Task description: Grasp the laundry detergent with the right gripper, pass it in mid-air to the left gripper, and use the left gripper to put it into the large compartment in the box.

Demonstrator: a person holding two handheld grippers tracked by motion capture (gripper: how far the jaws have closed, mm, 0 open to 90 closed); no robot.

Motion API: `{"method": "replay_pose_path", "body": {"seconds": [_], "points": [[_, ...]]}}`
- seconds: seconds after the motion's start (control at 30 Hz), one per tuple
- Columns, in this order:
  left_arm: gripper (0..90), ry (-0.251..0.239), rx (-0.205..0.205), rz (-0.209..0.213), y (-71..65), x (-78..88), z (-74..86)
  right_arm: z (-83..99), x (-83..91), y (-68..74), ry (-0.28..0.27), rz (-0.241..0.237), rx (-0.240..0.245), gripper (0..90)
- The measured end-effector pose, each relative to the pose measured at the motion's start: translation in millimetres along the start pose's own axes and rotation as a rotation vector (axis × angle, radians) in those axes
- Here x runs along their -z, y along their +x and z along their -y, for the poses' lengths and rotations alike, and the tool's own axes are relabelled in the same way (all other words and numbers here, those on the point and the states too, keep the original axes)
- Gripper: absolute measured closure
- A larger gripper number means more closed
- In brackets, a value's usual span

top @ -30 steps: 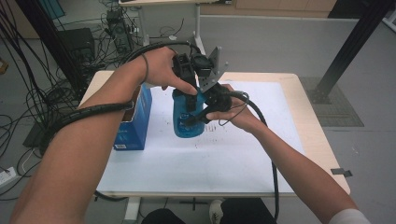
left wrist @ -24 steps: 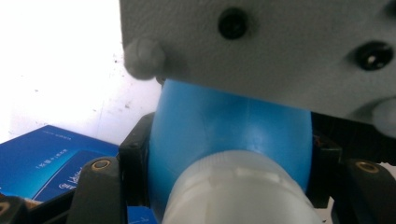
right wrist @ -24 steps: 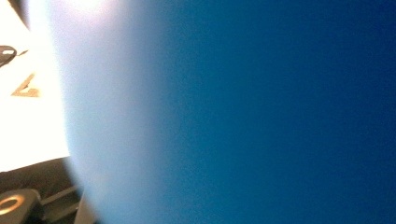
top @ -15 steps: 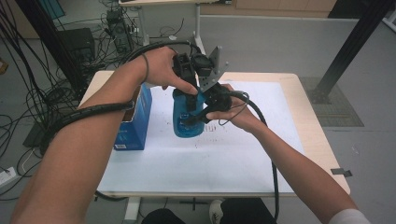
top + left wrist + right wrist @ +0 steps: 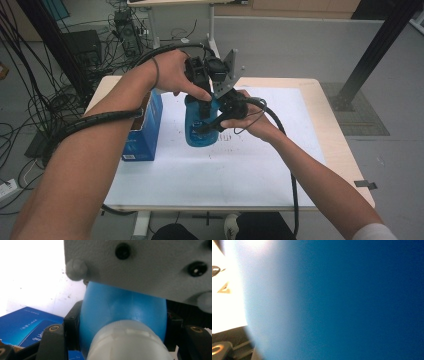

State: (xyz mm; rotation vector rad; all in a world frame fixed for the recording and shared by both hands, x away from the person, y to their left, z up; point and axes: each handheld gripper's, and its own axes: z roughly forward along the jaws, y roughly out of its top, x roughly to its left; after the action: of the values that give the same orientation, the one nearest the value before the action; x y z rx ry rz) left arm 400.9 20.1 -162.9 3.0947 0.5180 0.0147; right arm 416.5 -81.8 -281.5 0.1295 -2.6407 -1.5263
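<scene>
My arms: both forearms come in from the near edge of the tabletop (image 5: 165, 190) and meet over its middle.
Right gripper (image 5: 212, 122): I press it side-on against the bottle's body; its own view is a blur of blue wall, so I cannot tell whether its fingers are clamped or merely resting there.
Bottle (image 5: 200, 131): blue, upright, its base on the white sheet at mid-tabletop, just right of the box.
Left gripper (image 5: 206, 80): I hold it over the bottle's top; in the left gripper view the white cap (image 5: 126, 343) and blue shoulder sit squeezed between my two fingers (image 5: 71, 327), which look closed on the cap.
Box (image 5: 145, 131): blue carton standing just left of the bottle; whether they touch I cannot tell.
Risk, slip: if the right side's hold is loose, I judge the bottle would spin with any twist from above.
Risk, tip: uneven pushing from the two sides could lean the bottle onto the box or knock it flat.
Risk, crush: the wall looks like thin plastic; too hard a squeeze might dent it.
Risk, cables: the cable (image 5: 280, 130) trailing beside the bottle could snag it.
</scene>
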Motion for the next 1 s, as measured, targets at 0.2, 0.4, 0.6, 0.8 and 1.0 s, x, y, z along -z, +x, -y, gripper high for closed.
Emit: {"method": "replay_pose_path", "body": {"seconds": [0.2, 0.4, 0.6, 0.8, 1.0], "points": [[37.0, -0.003, 0.000, -0.003, 0.2, 0.6, -0.7, 0.1, 1.1, 0.3, -0.008, 0.001, -0.014, 39.9], [37.0, -0.020, 0.005, 0.006, 1.0, 1.4, 0.8, 0.3, 1.4, -0.6, -0.012, 0.016, -0.008, 35.9], [37.0, -0.019, 0.009, 0.004, 1.9, 1.5, 2.1, 2.5, 2.0, 0.6, 0.014, 0.046, -0.037, 28.5], [37.0, -0.013, 0.028, -0.006, 2.8, 2.8, 6.0, 7.3, 4.8, 0.5, 0.066, 0.064, -0.045, 19.3], [37.0, -0.006, 0.061, -0.018, 5.2, 6.1, 11.0, 11.8, 16.4, 1.9, 0.096, 0.095, -0.104, 7.7]]}}
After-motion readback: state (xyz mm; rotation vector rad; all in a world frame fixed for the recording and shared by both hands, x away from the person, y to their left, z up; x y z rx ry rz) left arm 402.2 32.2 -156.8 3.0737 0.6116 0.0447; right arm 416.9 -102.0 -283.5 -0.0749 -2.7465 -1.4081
